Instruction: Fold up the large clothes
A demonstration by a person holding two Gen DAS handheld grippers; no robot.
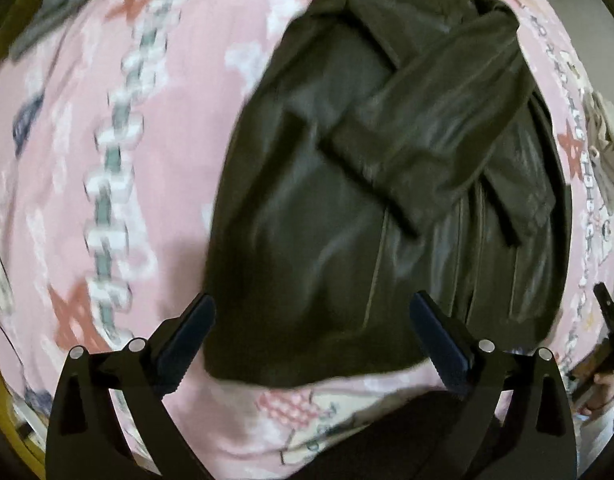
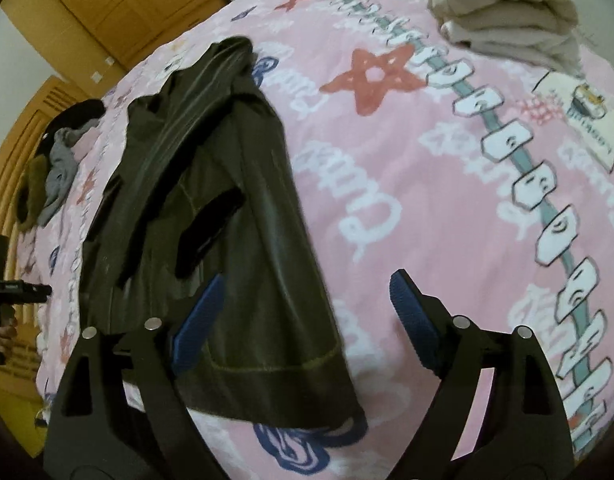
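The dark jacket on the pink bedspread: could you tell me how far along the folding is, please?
Done: a sleeve is folded across the dark jacket, and a folded beige garment sits apart on the pink bedspread.
In hand: nothing; the left gripper and right gripper are open above the jacket.
Left: folding the jacket's body, plus the grey clothes piled at the far edge.

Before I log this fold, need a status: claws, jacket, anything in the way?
Both claws, left and right, open, empty. Dark jacket flat on pink bedspread, sleeve folded across. Nothing blocking.
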